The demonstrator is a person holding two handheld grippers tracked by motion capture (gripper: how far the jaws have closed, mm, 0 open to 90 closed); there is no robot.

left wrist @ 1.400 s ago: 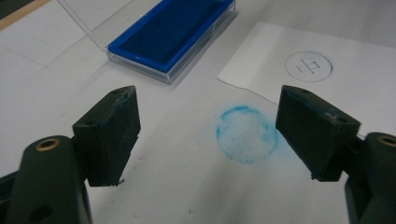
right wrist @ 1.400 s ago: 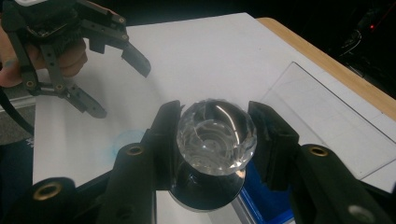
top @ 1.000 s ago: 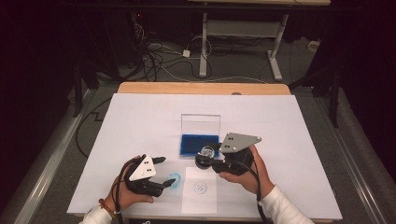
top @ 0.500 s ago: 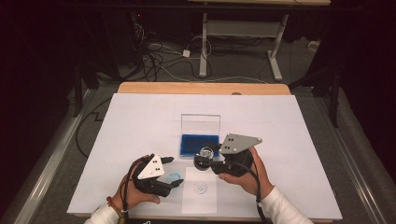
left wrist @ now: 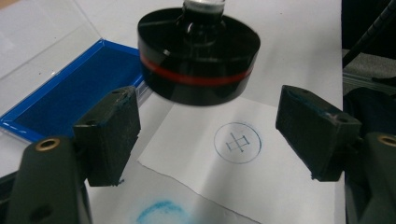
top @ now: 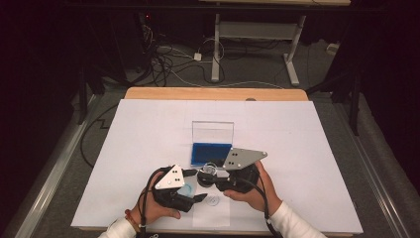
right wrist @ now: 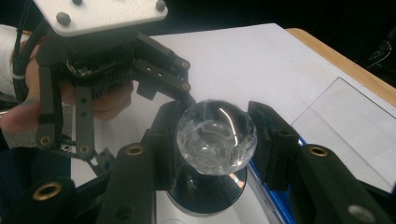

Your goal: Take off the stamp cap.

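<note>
From the high view, the right gripper (top: 210,173) hangs over the near middle of the table with the stamp (top: 207,174) at its tip, just this side of the blue ink pad (top: 211,153). The left gripper (top: 194,184) sits right beside it, tip to tip, above the small paper sheet (top: 212,210). A faint round mark shows on that sheet, nothing more legible from up here.

Over to the left gripper view: jaws spread wide, nothing between them. Straight ahead and above floats the stamp's black base (left wrist: 199,51) with its red band, lifted off the paper. Between the jaws lies the printed impression (left wrist: 237,142), a blue circle with a character inside, crisp here where the high view gives only a speck. Just below the left jaw, a blue smear (left wrist: 161,212) stains the table cover.

Right gripper view now: the jaws are closed on the stamp's clear faceted knob (right wrist: 216,135), one pad each side, the base hanging beneath. The left gripper (right wrist: 93,70) looms just beyond, very close.

The risks, I'd say: that knob is smooth and rounded, so a tilt could let the stamp slip and drop ink-side down, blotting the print. And the two grippers are near enough to knock together.
</note>
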